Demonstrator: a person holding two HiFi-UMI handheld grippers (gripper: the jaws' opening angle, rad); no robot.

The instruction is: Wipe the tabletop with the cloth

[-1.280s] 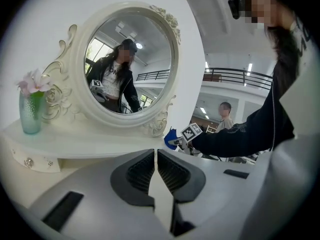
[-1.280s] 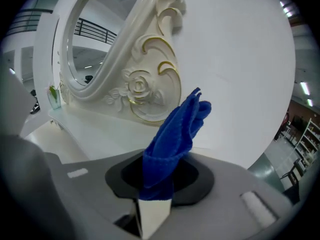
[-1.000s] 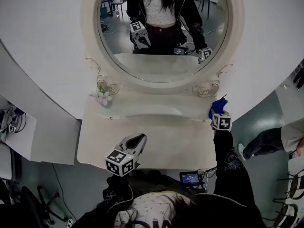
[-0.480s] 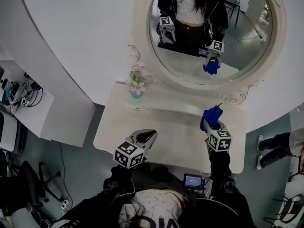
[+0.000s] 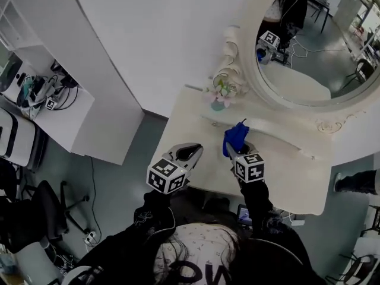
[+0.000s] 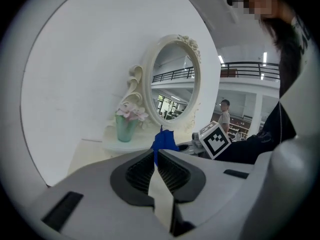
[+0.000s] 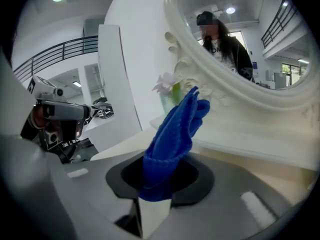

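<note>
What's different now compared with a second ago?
The right gripper has carried the cloth leftward along the tabletop, from its right end toward the vase. It stays shut on the cloth. The left gripper stays shut and empty by the front edge, and the vase has not moved.

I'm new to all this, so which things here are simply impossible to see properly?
- Head view: the tabletop, part of its near edge hidden behind the right gripper and the person's arm.
- Right gripper view: the flower vase, mostly behind the blue cloth.
- Head view: the mirror, cut off at the picture's edges.
- Any dirt on the tabletop: too small to tell.
</note>
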